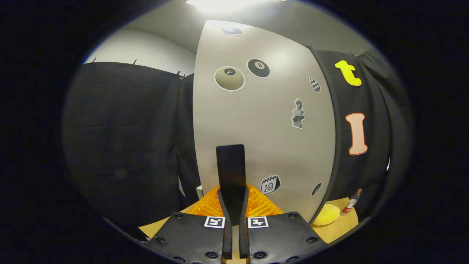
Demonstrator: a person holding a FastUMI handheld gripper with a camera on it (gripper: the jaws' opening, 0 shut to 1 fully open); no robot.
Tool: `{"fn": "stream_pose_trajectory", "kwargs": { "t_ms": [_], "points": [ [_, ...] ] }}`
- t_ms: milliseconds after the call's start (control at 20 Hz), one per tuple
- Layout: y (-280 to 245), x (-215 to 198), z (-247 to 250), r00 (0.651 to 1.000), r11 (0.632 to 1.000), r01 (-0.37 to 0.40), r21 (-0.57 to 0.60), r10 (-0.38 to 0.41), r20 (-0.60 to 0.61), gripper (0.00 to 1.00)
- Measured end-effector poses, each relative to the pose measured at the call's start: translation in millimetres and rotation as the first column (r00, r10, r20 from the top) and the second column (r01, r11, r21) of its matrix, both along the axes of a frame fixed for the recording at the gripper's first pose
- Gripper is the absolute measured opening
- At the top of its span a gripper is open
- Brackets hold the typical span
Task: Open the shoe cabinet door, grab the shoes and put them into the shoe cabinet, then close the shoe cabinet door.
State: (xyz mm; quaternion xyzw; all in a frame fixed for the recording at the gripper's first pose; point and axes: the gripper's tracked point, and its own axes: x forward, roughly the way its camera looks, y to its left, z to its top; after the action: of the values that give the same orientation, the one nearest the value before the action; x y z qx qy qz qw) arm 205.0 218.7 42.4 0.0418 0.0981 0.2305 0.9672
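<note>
Gripper [232, 205] pinches the flat black door handle [230, 172] of the grey sticker-covered cabinet door [263, 121], positioned for pulling.

Gripper view rode low, faced straight at the cabinet door [263, 121], close, looking slightly upward along it.

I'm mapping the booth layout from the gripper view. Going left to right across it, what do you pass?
Black cloth wall → cabinet door, with its black handle clamped between the gripper fingers → yellow plush item on the table → small bottle.
</note>
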Motion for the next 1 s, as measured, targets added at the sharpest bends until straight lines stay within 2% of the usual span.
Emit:
{"fn": "stream_pose_trajectory", "kwargs": {
  "t_ms": [450, 650, 900, 950, 1000],
  "points": [
    [-54.3, -23.7, 4.4, 1.0, 1.0, 0.01, -0.006, -0.01, -0.008, 0.08],
    [-86.6, -23.1, 5.6, 0.998, 0.998, 0.062, -0.013, -0.062, 0.011, 0.08],
    [-130.1, -12.6, 3.5, 0.982, 0.98, 0.183, -0.073, -0.18, 0.052, 0.07],
    [-141.7, -11.7, 4.2, 0.981, 0.98, 0.189, -0.065, -0.186, 0.05, 0.07],
    [-141.9, -11.5, 4.2, 0.988, 0.988, 0.154, -0.025, -0.153, 0.035, 0.06]
  ]
}}
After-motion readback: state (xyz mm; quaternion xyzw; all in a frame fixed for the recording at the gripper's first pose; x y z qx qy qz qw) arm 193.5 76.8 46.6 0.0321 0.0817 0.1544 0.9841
